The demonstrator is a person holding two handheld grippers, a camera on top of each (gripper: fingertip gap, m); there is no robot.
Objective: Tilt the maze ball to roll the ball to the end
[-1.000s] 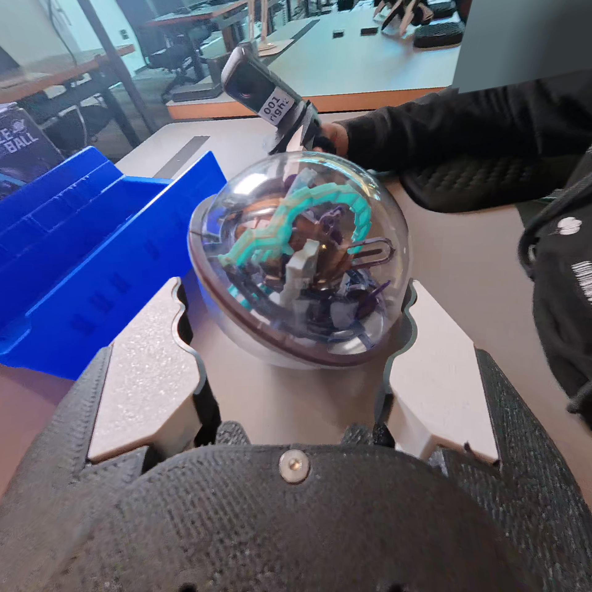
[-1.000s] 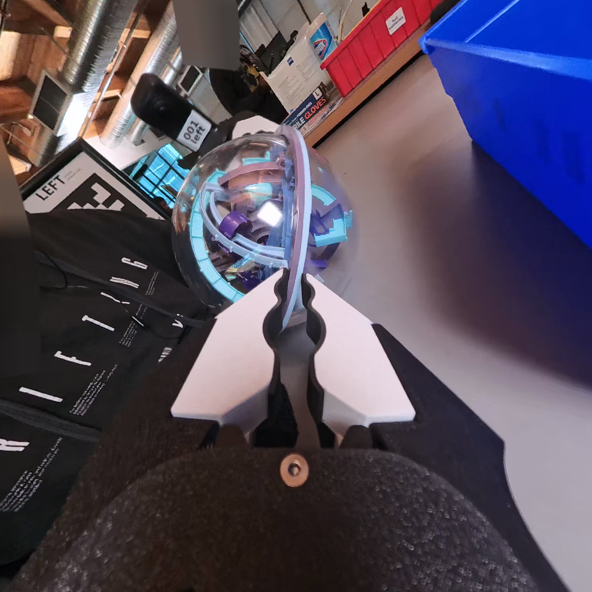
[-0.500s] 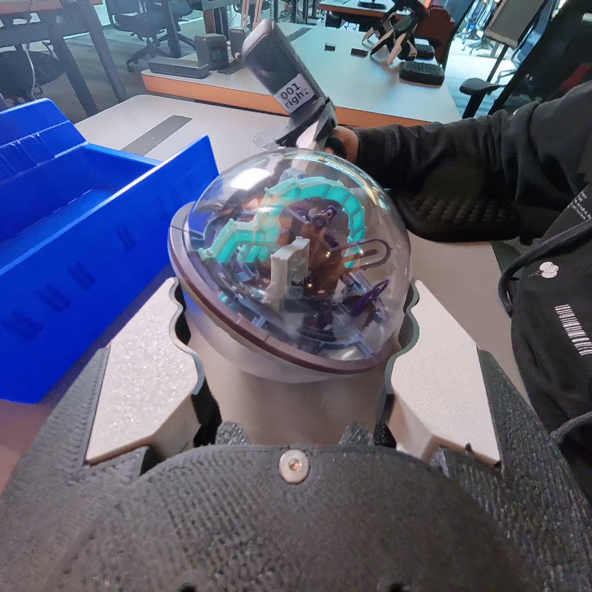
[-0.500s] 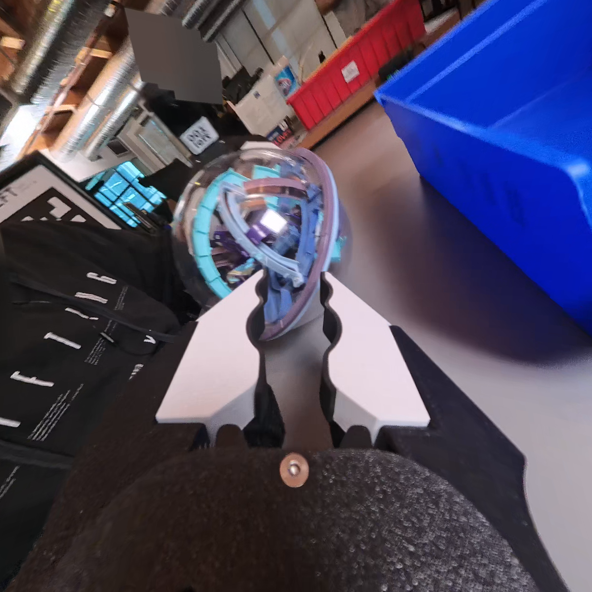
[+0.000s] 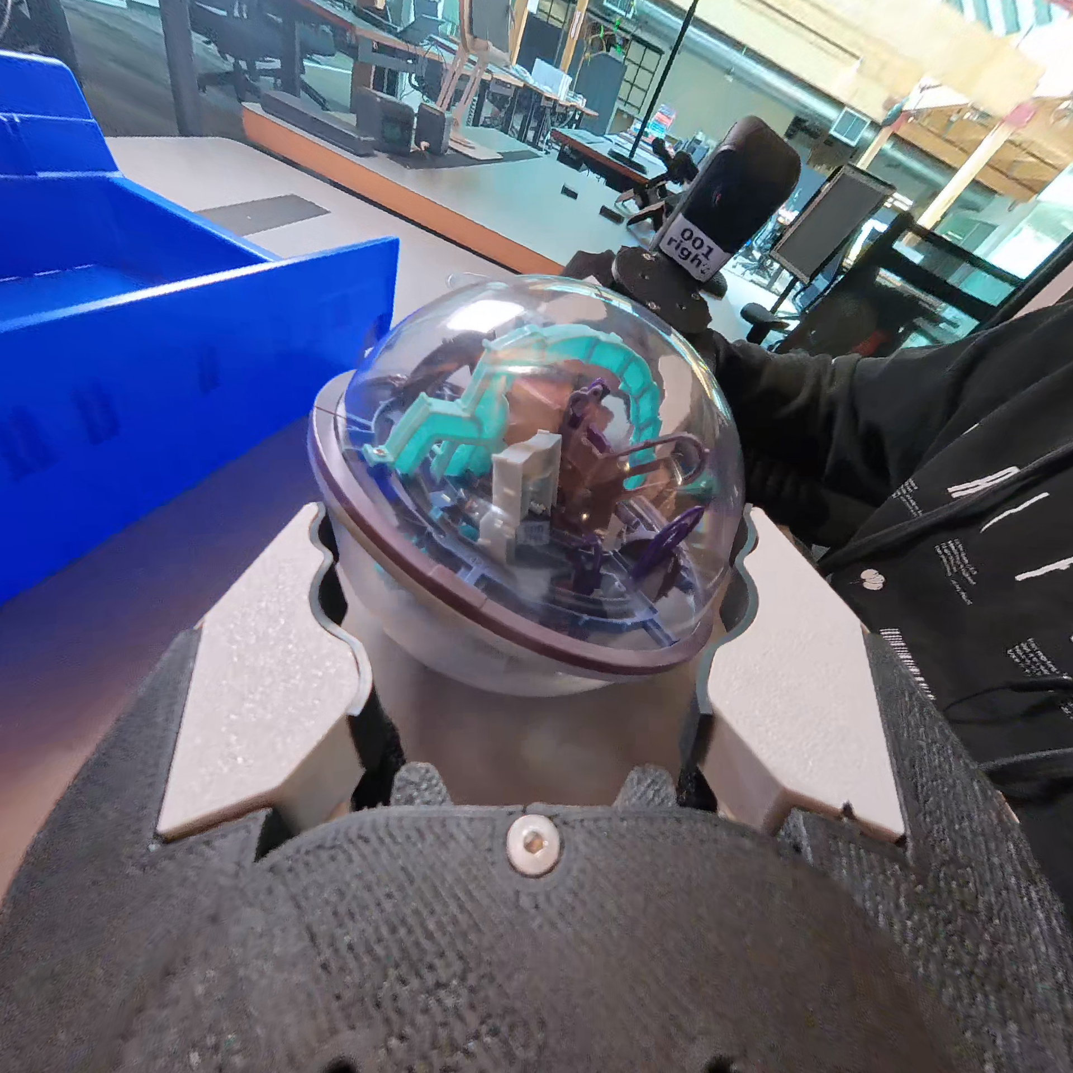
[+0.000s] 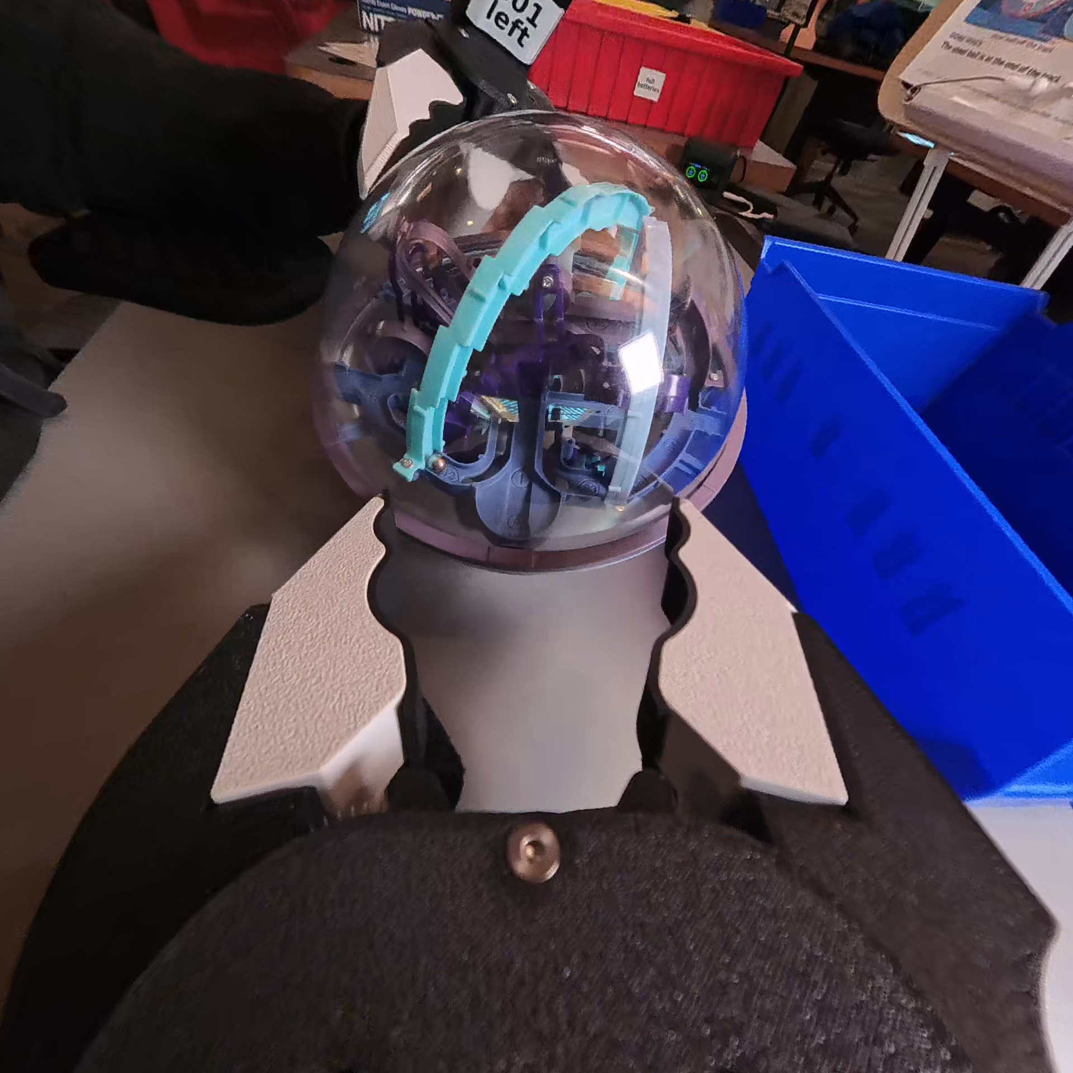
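The maze ball [image 5: 528, 464] is a clear sphere with teal, purple and brown tracks and a dark rim band. My left gripper [image 5: 531, 522] is shut on it across its width, one white finger on each side, and holds it above the table. My right gripper [image 6: 529, 517] grips the ball [image 6: 528, 325] from the opposite side, its fingertips against the lower sides near the rim. A small steel ball [image 6: 436, 463] sits at the low end of the teal track [image 6: 493, 302]. The right gripper also shows behind the ball in the left wrist view [image 5: 668, 284].
A blue plastic bin [image 5: 145, 360] stands close beside the ball, and shows in the right wrist view [image 6: 900, 464] too. The beige table [image 6: 145, 464] lies below. A person's black sleeve [image 5: 842, 435] is behind the ball. A red bin [image 6: 656, 58] is far back.
My right gripper let go of the ball's rim, opened wider and turned, and now grips the ball across its lower sides. The ball has tilted and risen in my left gripper's hold.
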